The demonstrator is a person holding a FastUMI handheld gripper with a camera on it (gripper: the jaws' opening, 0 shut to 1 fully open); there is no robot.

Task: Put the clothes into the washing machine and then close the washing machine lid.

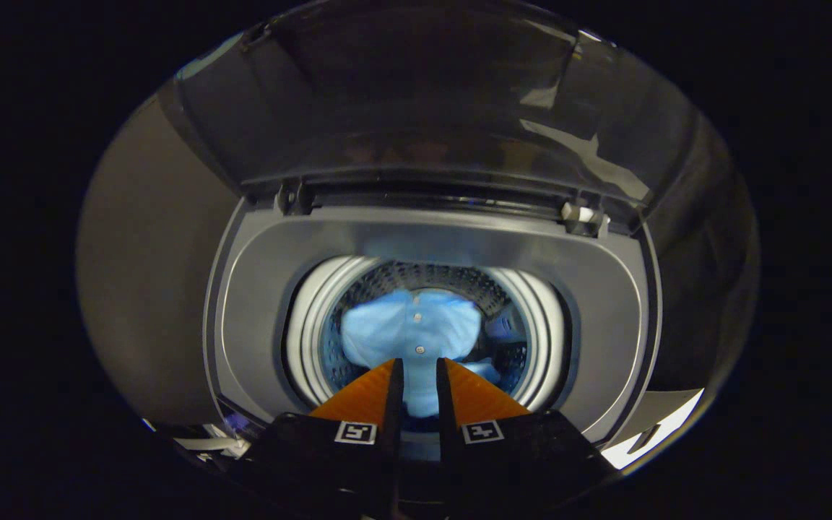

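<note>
Washing machine: a grey top-loading washing machine [604, 303] is seen from above, and its round opening faces up at the gripper.

Lid: the lid [416, 101] is open. It stands up at the back of the machine, behind the opening. It is dark and shiny, and light streaks show on its right part. Two hinges hold it, one at the back left and one at the back right.

Drum: the drum [423, 278] sits inside the round opening. Its wall is metal with lots of little holes. A pale ring runs round the top of it.

Clothes: a light blue shirt [409, 325] lies bunched up in the drum. Two small buttons show down its middle. It looks like a soft heap, low inside the machine.

Gripper: the gripper [416, 372] hangs over the front part of the opening and points down into the drum. Its two fingers [362, 397] are close together with just a thin gap between them. Blue cloth shows through that gap. I cannot tell if the fingers are pinching the shirt or just sitting above it.

Where the shirt is next to the fingers: most of it is just ahead of the fingertips, and a strip of it shows between them.
</note>
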